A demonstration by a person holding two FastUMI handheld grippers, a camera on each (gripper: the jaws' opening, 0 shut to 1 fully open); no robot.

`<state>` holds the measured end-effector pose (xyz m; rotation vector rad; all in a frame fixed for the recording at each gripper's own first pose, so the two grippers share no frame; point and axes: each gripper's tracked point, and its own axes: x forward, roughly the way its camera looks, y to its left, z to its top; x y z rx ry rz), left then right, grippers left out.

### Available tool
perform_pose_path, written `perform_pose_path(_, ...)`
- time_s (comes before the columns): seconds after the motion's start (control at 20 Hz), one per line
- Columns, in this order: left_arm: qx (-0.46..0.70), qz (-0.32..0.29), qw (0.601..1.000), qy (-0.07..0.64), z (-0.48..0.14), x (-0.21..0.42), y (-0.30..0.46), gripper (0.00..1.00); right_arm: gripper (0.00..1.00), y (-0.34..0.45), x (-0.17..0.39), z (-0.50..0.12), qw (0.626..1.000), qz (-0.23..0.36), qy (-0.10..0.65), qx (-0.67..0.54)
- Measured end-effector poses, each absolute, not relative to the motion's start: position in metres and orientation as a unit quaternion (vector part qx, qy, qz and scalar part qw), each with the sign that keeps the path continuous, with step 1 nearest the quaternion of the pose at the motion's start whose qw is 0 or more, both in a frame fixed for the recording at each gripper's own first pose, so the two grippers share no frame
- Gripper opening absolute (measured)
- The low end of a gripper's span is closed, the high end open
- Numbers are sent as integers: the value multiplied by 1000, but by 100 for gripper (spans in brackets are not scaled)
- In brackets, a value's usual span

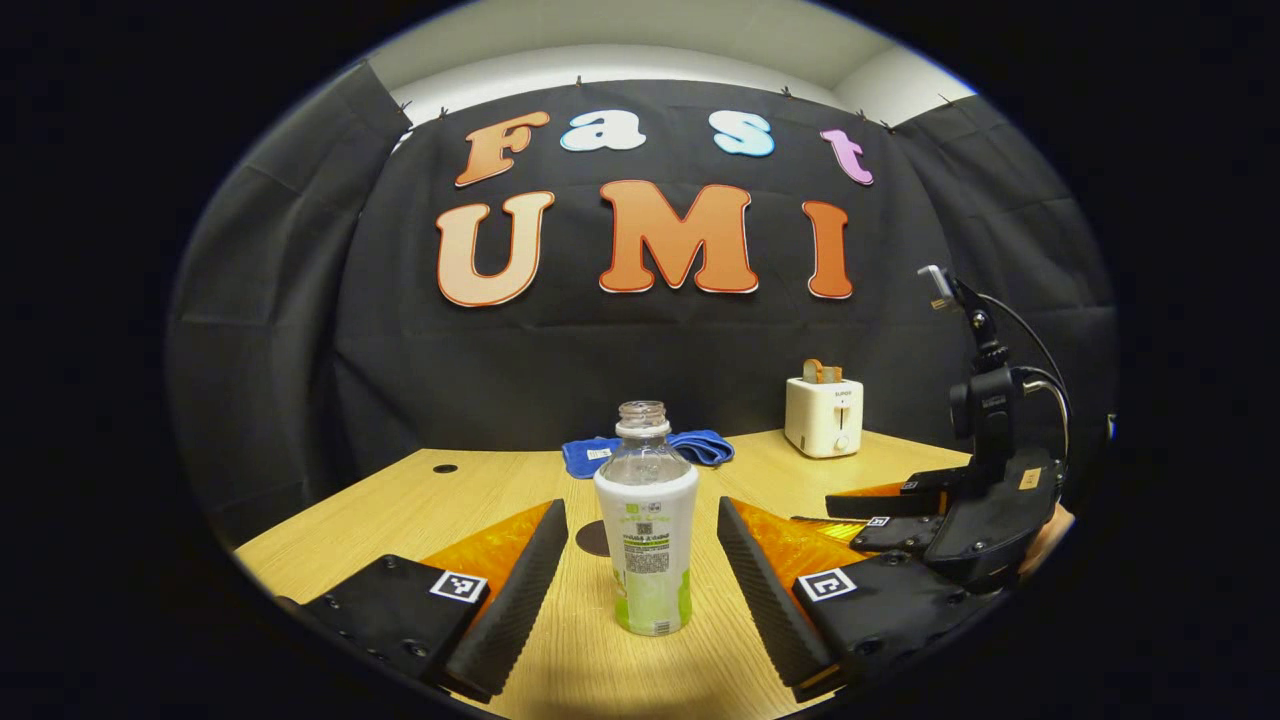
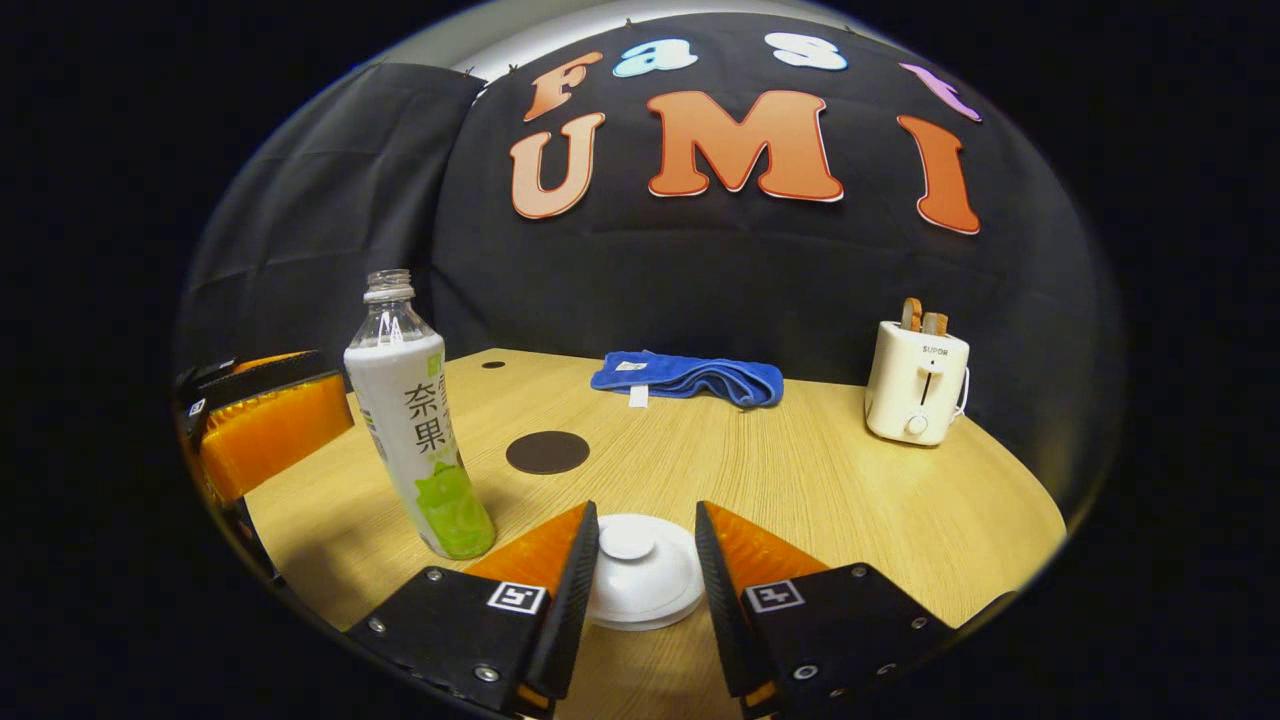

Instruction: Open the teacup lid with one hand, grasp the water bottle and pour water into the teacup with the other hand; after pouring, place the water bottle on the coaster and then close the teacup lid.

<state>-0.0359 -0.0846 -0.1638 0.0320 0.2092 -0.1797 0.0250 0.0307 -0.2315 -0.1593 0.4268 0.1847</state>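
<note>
The left gripper (image 1: 642,560) stood released, its two fingers flanking one uncapped water bottle (image 1: 646,520) without touching it. The right gripper (image 2: 646,560) was released too, straddling one white teacup lid (image 2: 642,570). Beyond the bottle on the worktop (image 2: 820,470) lay one dark coaster (image 2: 547,452), one blue towel (image 2: 690,377) and one toaster (image 2: 916,384).

This is a staged recording booth, not a lived-in room. Black cloth (image 2: 330,200) hangs pinned as walls on every side, with a plain pale wall showing above it. A light wooden desk (image 2: 800,470) with a cable hole near its back left corner carries household props: a white toaster (image 2: 917,383) toward its back right corner and a folded blue towel (image 2: 688,378) along its back edge.
</note>
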Motion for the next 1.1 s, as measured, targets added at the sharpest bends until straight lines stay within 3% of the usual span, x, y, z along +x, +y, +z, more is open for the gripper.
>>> perform_pose_path(0.15, 14, -90, 990, 107, -167, -36, -86, 97, 43, 34, 25, -232, 969, 98, 211, -81)
perform_pose_path(0.25, 15, -91, 989, 112, -170, -36, -88, 96, 39, 37, 25, -232, 969, 102, 212, -82)
perform_pose_path(0.3, 17, -92, 989, 114, -173, -36, -88, 97, 27, 38, 25, -231, 968, 103, 212, -85)
perform_pose_path(0.35, 18, -94, 988, 117, -175, -36, -90, 96, 24, 39, 24, -231, 968, 104, 210, -90)
perform_pose_path(1.1, 5, -81, 978, 193, -245, -17, -84, 97, 22, 31, 19, -206, 975, 101, 194, -40)
